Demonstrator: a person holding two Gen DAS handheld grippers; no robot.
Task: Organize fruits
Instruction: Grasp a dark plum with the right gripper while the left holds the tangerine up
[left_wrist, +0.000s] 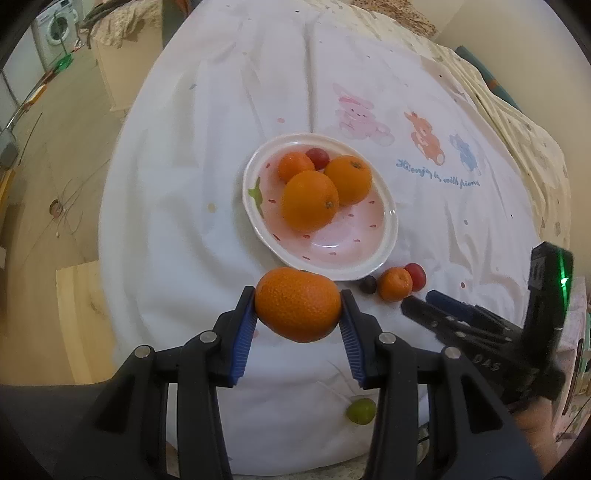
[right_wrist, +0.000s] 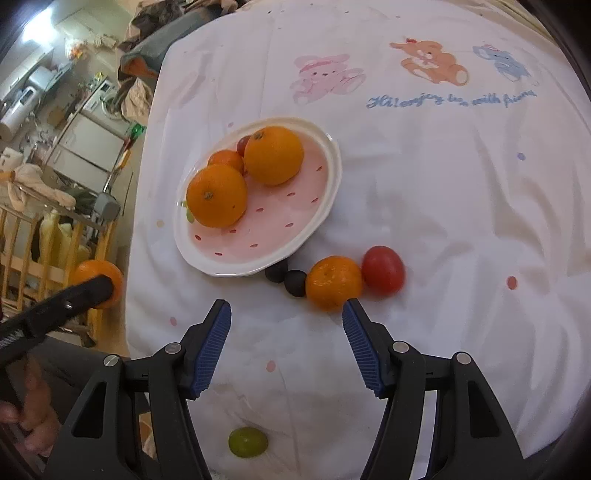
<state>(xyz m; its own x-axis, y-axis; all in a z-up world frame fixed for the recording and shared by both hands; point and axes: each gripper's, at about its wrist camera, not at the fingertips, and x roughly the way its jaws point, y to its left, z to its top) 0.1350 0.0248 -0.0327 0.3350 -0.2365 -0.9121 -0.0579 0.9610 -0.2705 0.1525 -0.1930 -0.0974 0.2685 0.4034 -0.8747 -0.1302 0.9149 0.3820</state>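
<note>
**Tech 1:** Over the near edge of the white cloth (left_wrist: 177, 229), your left gripper (left_wrist: 297, 318) points steeply down. Its blue pads (left_wrist: 245, 332) clamp a large orange (left_wrist: 297, 304) from both sides, just short of the pink plate (left_wrist: 332, 254).

**Tech 2:** And your right gripper (right_wrist: 286, 343)?

**Tech 1:** It also tilts steeply down, jaws apart with nothing between them. A mandarin (right_wrist: 334, 282) lies just past its right fingertip, touching a red tomato (right_wrist: 383, 270) and a dark grape (right_wrist: 295, 282). A green grape (right_wrist: 247, 442) lies below the jaws, near the cloth's edge.

**Tech 2:** Plate contents?

**Tech 1:** Two oranges (right_wrist: 273, 155), a smaller mandarin and a red fruit behind them.

**Tech 2:** Any text?

**Tech 1:** Blue script under the printed animals (right_wrist: 432, 62); only "with" reads clearly. You can read "DAS" on the right gripper body.
</note>
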